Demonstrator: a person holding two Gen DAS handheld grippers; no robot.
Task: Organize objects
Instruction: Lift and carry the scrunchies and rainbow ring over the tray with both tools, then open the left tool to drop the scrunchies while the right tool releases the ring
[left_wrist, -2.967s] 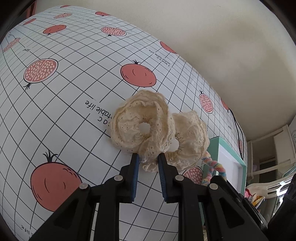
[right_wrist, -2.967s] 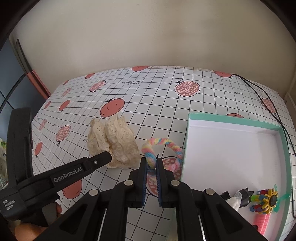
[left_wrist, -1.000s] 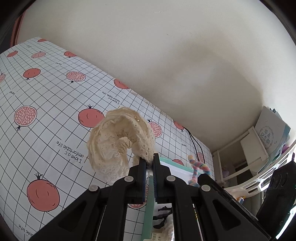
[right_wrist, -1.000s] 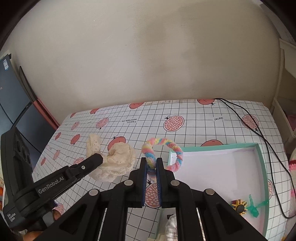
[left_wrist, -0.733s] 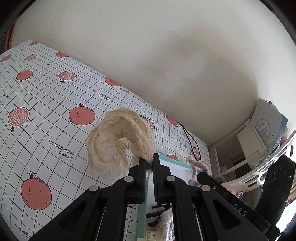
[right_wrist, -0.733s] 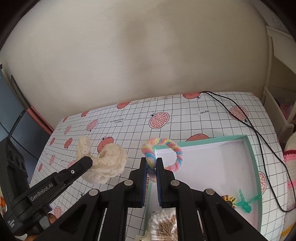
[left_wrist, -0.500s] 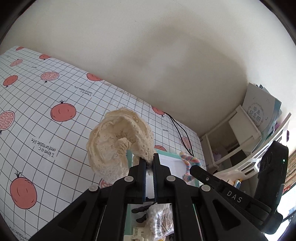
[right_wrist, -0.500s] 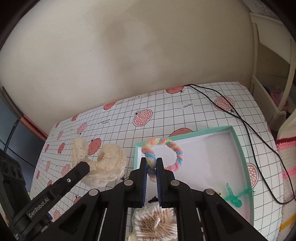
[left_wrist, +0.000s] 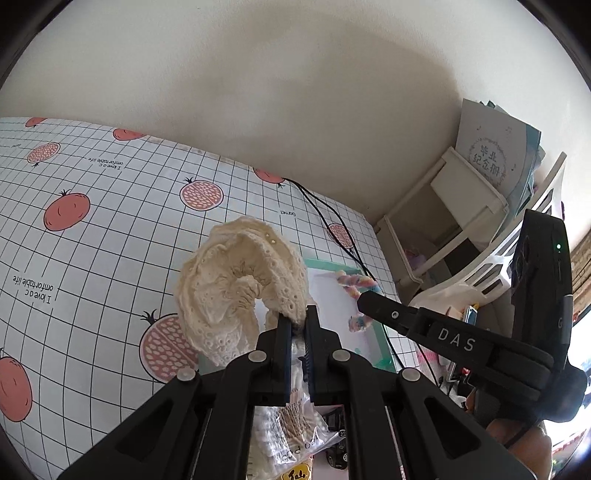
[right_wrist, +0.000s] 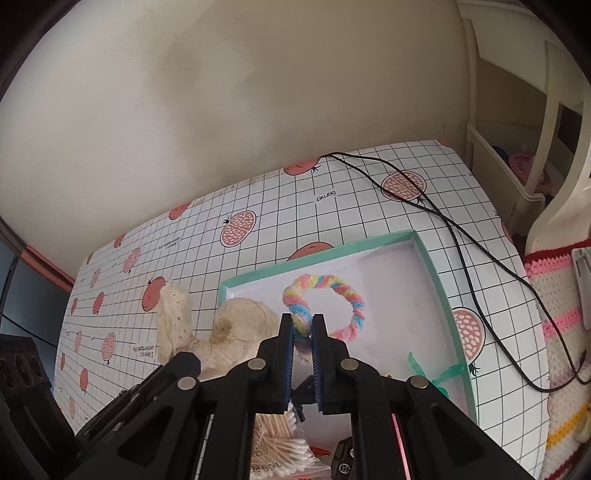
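Note:
My left gripper (left_wrist: 298, 325) is shut on a cream lace scrunchie (left_wrist: 236, 284), which hangs in the air over the near left edge of the teal-rimmed white box (left_wrist: 378, 347). The same cream lace scrunchie (right_wrist: 240, 332) shows at the left of the right wrist view. My right gripper (right_wrist: 303, 328) is shut on a pastel rainbow braided scrunchie (right_wrist: 332, 295), held above the white floor of the box (right_wrist: 439, 284). In the left wrist view the rainbow scrunchie (left_wrist: 356, 284) sticks out past the right gripper's black finger.
Another cream scrunchie (right_wrist: 173, 317) lies on the pomegranate-print tablecloth (right_wrist: 258, 206) left of the box. Inside the box are a bag of cotton swabs (right_wrist: 280, 443), a green clip (right_wrist: 439, 373) and small dark items. A black cable (right_wrist: 469, 251) runs along the right. White shelves (left_wrist: 454, 218) stand beyond.
Both grippers have lifted their scrunchies off the tablecloth and carried them rightward over the box. Each grip has stayed shut throughout.

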